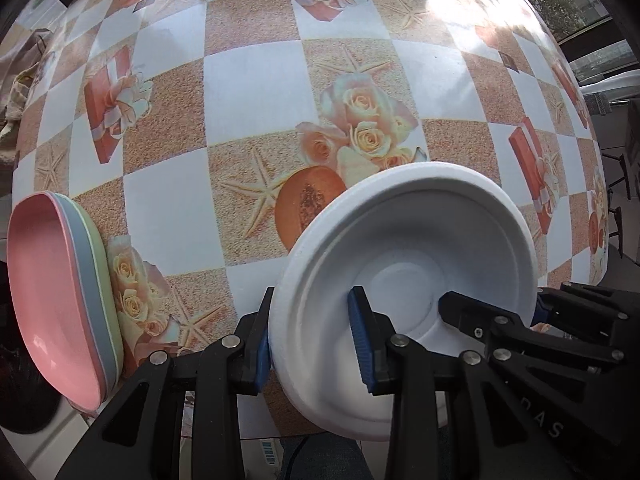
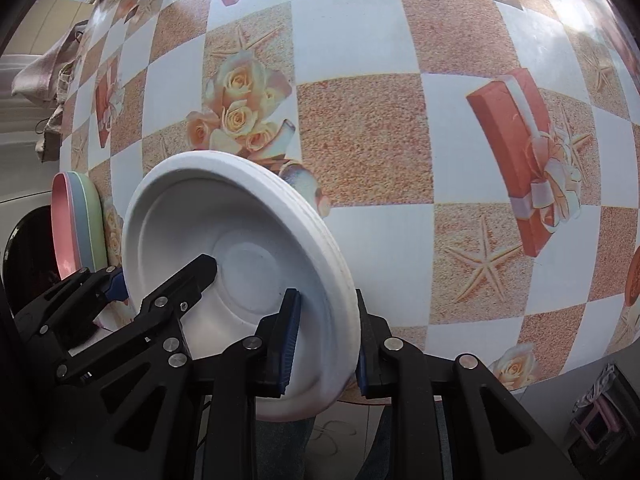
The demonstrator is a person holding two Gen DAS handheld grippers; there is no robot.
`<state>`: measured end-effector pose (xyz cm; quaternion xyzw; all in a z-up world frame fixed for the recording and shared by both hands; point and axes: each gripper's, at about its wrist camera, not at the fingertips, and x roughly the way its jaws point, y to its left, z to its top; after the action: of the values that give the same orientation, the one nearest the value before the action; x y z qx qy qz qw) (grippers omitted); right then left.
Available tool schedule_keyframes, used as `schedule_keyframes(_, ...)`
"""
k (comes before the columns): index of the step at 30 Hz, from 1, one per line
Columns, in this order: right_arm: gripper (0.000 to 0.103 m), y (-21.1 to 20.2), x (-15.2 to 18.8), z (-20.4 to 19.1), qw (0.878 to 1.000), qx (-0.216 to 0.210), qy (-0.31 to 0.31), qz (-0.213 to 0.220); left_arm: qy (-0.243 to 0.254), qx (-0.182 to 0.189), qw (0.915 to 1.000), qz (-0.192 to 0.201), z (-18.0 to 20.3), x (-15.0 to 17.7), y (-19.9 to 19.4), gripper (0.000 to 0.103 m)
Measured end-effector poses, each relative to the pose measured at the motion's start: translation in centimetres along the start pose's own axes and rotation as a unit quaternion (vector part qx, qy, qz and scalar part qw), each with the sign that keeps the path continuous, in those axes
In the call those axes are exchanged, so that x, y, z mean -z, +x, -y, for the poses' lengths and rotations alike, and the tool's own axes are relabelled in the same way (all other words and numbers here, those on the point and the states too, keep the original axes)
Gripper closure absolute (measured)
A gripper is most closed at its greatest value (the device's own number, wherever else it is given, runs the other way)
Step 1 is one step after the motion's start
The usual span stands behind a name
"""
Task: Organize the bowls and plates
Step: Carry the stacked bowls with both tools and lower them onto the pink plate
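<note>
Your left gripper (image 1: 312, 344) is clamped on the near-left rim of the white bowl (image 1: 416, 264), one blue pad (image 1: 362, 340) inside the wall and the other outside it. Your right gripper (image 2: 326, 344) pinches the opposite side of the same bowl (image 2: 224, 240) in the same way, one pad inside and one outside, so you are holding it between both tools at the near edge of the tabletop (image 1: 256, 80). The pictures do not show whether its base touches the cloth.

The bowl looks like moulded foam or pulp: matte white, with a broad stepped rim, sloping walls and a round flat centre ringed by a faint ridge. From the right wrist view, thin lines around the outside of the rim suggest several bowls nested together, though you cannot count them. Its inside looks clean.

Further left, close to the near left corner of the tabletop, sits a stack of coloured plates (image 1: 64, 292): pink on top, then blue, then pale green at the bottom. It stands well apart from the white bowl.

Beyond both, the checked tablecloth with roses, starfish and red gift boxes runs out to the far edge, with bright glare at the far right.
</note>
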<state>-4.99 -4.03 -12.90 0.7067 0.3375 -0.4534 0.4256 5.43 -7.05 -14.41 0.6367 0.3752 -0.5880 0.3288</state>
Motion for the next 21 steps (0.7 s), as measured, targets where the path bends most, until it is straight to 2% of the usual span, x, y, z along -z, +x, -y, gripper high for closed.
schedule_keyframes(7, 0.077, 0.5, 0.3, -3.9, 1.0, 0.005, -0.007, 0.001, 0.001, 0.004, 1.0, 0.002, -3.2, 1.0, 0.5, 0.066)
schedule_keyframes(12, 0.075, 1.3, 1.3, -4.6, 1.0, 0.007, 0.019, 0.002, 0.019, 0.01, 0.9998, 0.0, -2.3, 0.8, 1.0, 0.068)
schedule_keyframes(21, 0.075, 1.5, 4.0, -1.5, 0.999, 0.003, 0.049, 0.009, 0.04, 0.015, 0.9991, 0.002, 0.3, -1.1, 2.3, 0.068)
